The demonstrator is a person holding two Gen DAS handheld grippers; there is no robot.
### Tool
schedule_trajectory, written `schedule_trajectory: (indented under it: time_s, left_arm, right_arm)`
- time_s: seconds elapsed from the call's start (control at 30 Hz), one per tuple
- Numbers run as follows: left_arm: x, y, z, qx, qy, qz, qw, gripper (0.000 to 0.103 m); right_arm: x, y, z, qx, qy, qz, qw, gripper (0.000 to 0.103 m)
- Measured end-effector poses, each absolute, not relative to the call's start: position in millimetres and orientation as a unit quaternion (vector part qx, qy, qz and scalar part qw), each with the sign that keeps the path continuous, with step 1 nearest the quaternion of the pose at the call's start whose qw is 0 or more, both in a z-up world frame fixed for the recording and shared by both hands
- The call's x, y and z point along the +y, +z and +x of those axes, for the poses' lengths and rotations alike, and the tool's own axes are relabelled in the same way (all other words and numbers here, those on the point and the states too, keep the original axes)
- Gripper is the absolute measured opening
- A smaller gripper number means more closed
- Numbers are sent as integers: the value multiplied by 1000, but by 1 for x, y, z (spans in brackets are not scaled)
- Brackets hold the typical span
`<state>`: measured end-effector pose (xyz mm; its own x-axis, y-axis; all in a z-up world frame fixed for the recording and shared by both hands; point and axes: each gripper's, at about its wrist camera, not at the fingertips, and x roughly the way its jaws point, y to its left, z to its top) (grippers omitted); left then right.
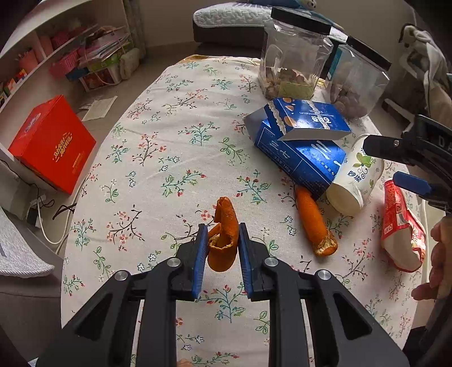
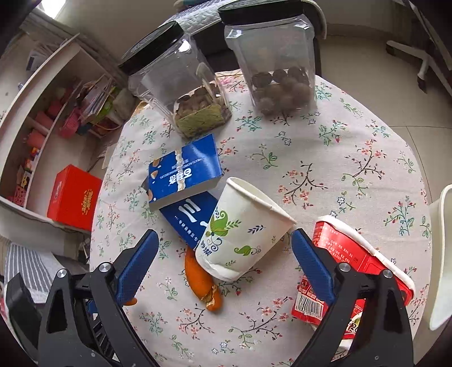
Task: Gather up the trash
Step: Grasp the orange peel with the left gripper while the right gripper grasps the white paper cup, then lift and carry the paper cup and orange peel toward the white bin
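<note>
Left tongs (image 1: 221,248) pinching a curled peel (image 1: 223,240), right tongs (image 2: 223,268) gaping around the cup (image 2: 240,228).
Both looking light and crushable, so I'm guessing gentle squeezes mid-body.

- A home living or dining room.
- The surface wears a floral tablecloth (image 1: 169,158).
- Two clear snack jars (image 2: 180,93) with black lids stand on it.
- An open shelf (image 1: 56,53) holds baskets and papers.
- A red gift box (image 1: 53,144) sits on the tiled floor.
- A cushioned seat (image 1: 228,17) lies beyond.
</note>
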<state>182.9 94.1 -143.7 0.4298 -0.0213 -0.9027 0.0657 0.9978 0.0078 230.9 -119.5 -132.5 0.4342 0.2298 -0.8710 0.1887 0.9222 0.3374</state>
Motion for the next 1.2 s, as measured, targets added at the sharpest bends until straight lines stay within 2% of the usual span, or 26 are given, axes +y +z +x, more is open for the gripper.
schedule_trajectory:
  time_s: [0.2, 0.23, 0.27, 0.4, 0.87, 1.2]
  left_arm:
    - [98, -150, 182, 539, -19, 21, 842, 22]
    - [100, -150, 182, 539, -18, 19, 842, 22]
    - [101, -149, 183, 538, -17, 16, 843, 22]
    - [106, -143, 183, 529, -13, 0, 848, 22]
    - [107, -77, 169, 426, -9, -54, 903, 22]
    - [92, -33, 145, 308, 56, -22, 950, 22]
  right_arm:
    - [-122, -170, 248, 565, 6, 223, 794, 90]
    - [-123, -174, 248, 565, 5, 226, 793, 86]
    - [-124, -176, 248, 567, 5, 223, 793, 74]
    - [-127, -169, 243, 554, 18, 223, 802, 58]
    - [-135, -75, 200, 418, 58, 174, 890, 55]
    - [-116, -28, 161, 295, 39, 90, 951, 56]
